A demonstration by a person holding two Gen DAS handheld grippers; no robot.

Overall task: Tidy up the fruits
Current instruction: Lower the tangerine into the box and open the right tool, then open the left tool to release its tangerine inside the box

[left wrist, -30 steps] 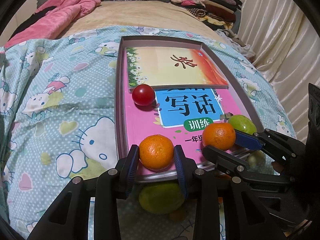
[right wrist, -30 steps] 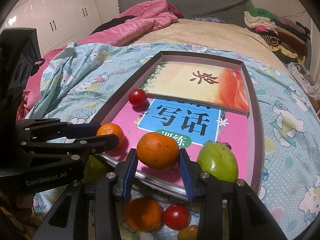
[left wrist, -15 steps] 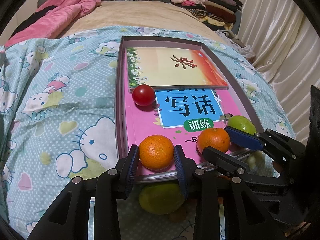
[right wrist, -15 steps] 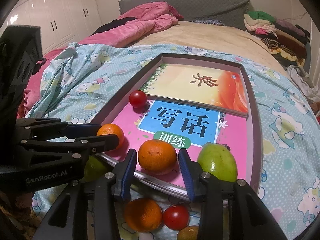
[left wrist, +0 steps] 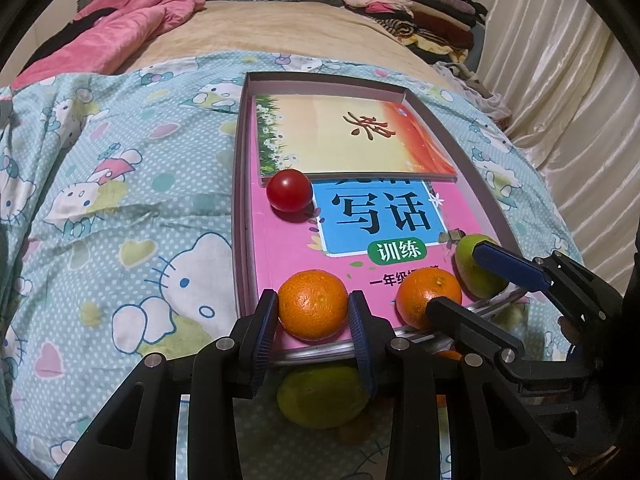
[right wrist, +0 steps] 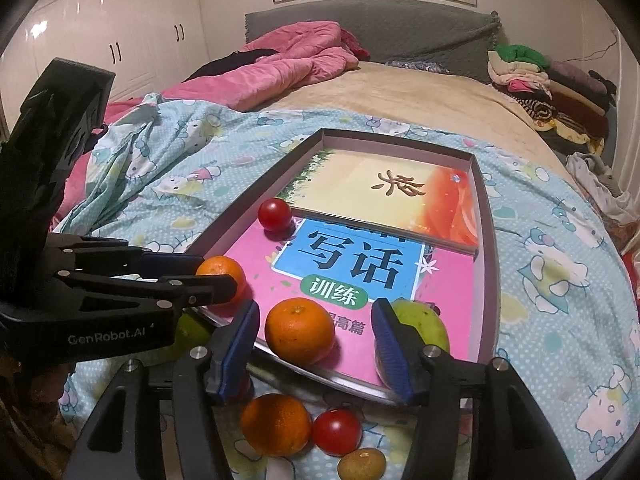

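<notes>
Right wrist view: right hand-held gripper (right wrist: 316,350) has just been opening; its blue pads stand clear on both sides of a round orange tangerine (right wrist: 300,330) resting on the pink book cover inside the shallow grey cardboard tray (right wrist: 490,264) on the bed. Left hand-held gripper (left wrist: 313,322) clamps a second orange tangerine (left wrist: 312,304) at the tray's near edge.

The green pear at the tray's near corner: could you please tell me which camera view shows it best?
The right wrist view shows the green pear best: most of its body is visible, only partly covered by a finger of the right hand-held gripper. In the left wrist view the pear sits mostly behind that gripper's blue pad.
</notes>
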